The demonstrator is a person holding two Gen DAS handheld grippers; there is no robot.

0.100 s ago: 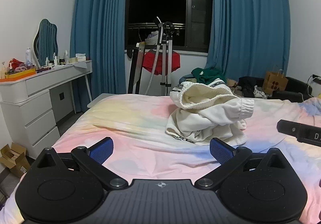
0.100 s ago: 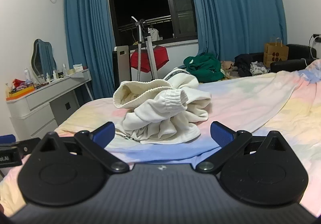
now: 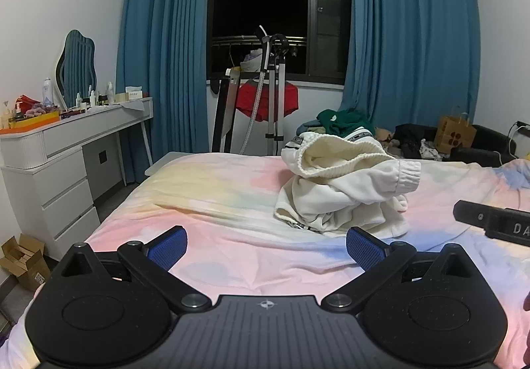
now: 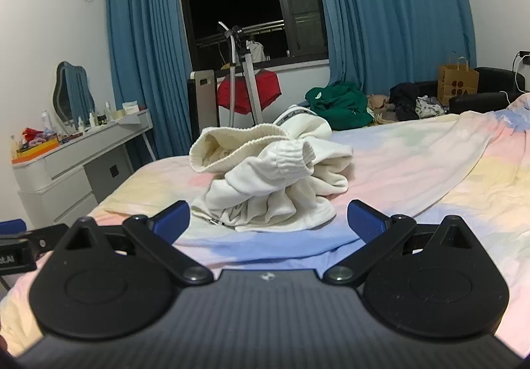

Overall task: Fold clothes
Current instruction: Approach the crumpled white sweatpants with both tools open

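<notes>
while both tongs gape, the cream garment (image 4: pixel 271 180) lies ahead.

Almost nothing differs across the tenth of a second. In the right wrist view the cream garment (image 4: pixel 271 177) sits a touch lower and nearer the blue pads (image 4: pixel 172 223), so the right gripper (image 4: pixel 268 220) has edged slightly toward it. The left wrist view shows no clear shift.
</notes>
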